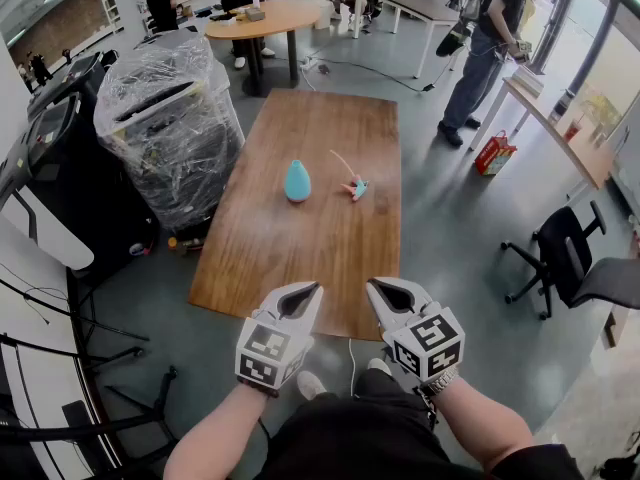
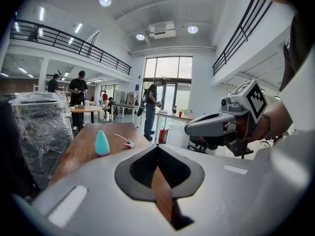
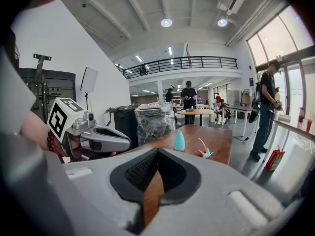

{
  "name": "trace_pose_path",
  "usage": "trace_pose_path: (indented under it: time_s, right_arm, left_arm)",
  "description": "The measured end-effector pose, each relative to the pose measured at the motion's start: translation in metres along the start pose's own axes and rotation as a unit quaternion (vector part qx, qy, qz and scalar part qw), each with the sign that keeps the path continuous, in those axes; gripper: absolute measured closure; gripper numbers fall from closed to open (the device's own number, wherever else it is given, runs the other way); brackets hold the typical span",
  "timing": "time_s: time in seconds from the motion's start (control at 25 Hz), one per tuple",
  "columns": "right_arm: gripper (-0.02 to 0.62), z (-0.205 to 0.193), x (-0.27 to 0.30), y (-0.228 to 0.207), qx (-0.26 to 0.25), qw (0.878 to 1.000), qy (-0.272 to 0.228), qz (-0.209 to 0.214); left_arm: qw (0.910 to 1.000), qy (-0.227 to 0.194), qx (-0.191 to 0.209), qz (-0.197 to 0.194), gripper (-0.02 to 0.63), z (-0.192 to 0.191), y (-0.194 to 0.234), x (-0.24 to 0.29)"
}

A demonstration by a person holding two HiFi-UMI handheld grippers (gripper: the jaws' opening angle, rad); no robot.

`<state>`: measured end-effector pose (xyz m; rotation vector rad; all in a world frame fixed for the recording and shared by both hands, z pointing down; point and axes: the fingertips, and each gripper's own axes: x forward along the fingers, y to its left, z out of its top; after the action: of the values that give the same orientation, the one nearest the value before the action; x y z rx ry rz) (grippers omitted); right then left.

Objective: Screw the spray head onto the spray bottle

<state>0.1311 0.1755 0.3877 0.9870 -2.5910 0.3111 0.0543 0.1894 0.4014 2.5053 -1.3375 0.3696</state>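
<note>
A teal spray bottle (image 1: pixel 297 181) stands upright near the middle of the long wooden table (image 1: pixel 300 258). The pink and teal spray head (image 1: pixel 354 187) with its thin tube lies on the wood a little to its right. Both also show far off in the left gripper view, bottle (image 2: pixel 102 143) and head (image 2: pixel 129 143), and in the right gripper view, bottle (image 3: pixel 179 141) and head (image 3: pixel 205 153). My left gripper (image 1: pixel 308 290) and right gripper (image 1: pixel 374 287) hover side by side at the table's near edge, both shut and empty.
A plastic-wrapped machine (image 1: pixel 170 118) stands left of the table. An office chair (image 1: pixel 565 263) is at the right. A round table (image 1: pixel 263 18) and several people are beyond the far end. A person (image 1: pixel 490 48) stands by a desk at the right.
</note>
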Motion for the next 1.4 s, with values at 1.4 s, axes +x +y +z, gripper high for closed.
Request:
trace_pose_path:
  time_s: [1.4]
  right_arm:
    - [0.603, -0.048, 0.133, -0.150, 0.138, 0.986, 0.054, -0.074]
  left_arm:
    - [0.9791, 0.195, 0.037, -0.043, 0.474, -0.052, 0.133, 0.291]
